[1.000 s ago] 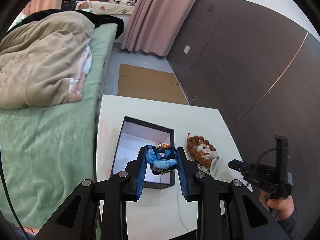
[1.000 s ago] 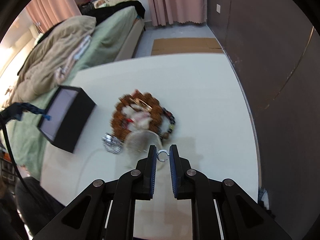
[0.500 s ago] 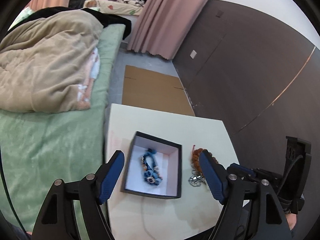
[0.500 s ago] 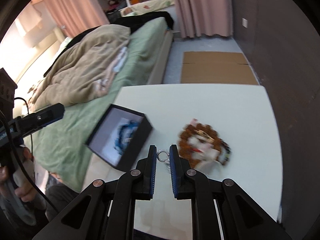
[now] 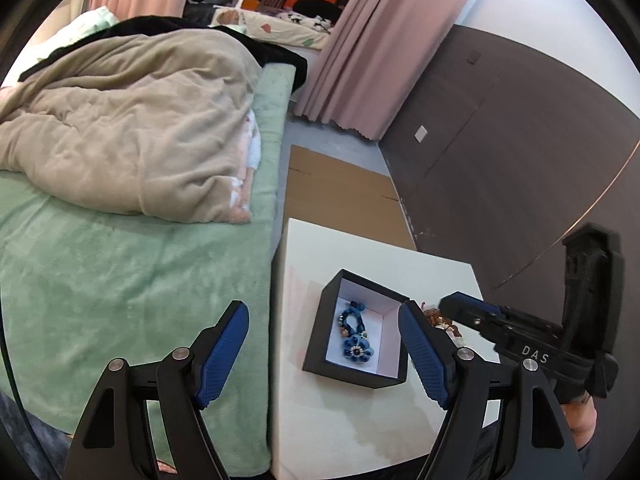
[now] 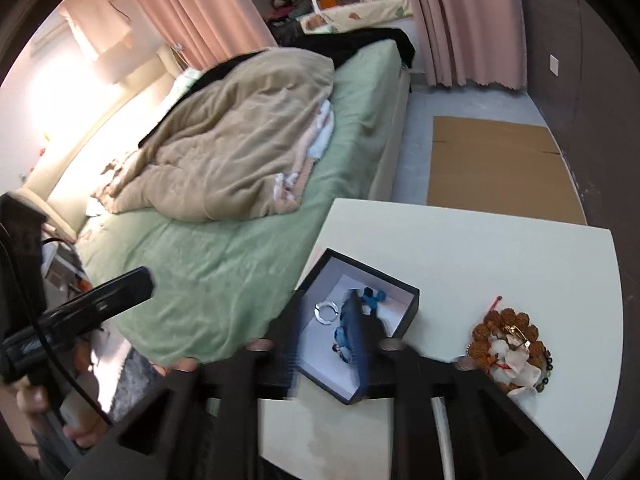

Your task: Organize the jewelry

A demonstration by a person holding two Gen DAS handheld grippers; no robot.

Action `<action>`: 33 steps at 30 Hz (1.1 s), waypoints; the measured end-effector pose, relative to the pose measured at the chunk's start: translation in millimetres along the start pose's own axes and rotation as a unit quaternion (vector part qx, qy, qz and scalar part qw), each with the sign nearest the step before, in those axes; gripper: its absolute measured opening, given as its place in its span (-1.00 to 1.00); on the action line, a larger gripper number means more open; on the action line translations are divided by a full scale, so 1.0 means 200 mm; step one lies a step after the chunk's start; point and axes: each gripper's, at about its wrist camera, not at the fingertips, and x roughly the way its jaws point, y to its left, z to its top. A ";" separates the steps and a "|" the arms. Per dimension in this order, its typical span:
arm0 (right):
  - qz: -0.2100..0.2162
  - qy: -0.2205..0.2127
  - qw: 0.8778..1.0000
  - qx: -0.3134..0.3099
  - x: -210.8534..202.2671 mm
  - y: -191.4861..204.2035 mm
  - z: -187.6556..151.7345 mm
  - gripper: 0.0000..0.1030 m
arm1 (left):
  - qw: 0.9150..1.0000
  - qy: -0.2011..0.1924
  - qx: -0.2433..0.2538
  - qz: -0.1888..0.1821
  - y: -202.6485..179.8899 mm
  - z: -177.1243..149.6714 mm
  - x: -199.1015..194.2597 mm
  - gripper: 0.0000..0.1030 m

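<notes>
A black box (image 5: 356,344) with a white inside stands on the white table (image 5: 380,432). A blue flower bracelet (image 5: 355,336) lies in it. In the right wrist view the box (image 6: 400,292) holds the blue bracelet (image 6: 372,298) and a small silver ring (image 6: 327,313). My left gripper (image 5: 324,360) is open and empty, pulled back above the box. My right gripper (image 6: 326,344) is blurred, its jaws apart over the box, with the ring loose between them. A pile of brown bead jewelry (image 6: 508,344) lies on the table to the right of the box.
A bed with a green sheet (image 5: 120,280) and a beige blanket (image 5: 132,128) runs along the table's left side. Flat cardboard (image 5: 340,196) lies on the floor beyond the table. A dark wall (image 5: 520,160) is at the right.
My left gripper dropped the blue bracelet into the box, opened wide and pulled back. My right gripper carried the silver ring left over the box and opened; the ring now lies free in the box.
</notes>
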 end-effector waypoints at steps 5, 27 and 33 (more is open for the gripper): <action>0.002 -0.007 1.000 0.021 -0.05 -0.03 -0.04 0.09 | 1.000 -0.003 0.006 0.000 -0.02 -0.01 -0.03 0.51; -0.056 -0.059 0.987 0.140 -0.59 -0.55 -0.41 0.47 | 0.995 0.017 0.083 -0.047 -0.52 -0.21 0.00 0.51; -0.060 -0.069 0.983 0.158 -0.68 -0.64 -0.51 0.47 | 0.991 0.026 0.114 -0.057 -0.68 -0.28 0.03 0.51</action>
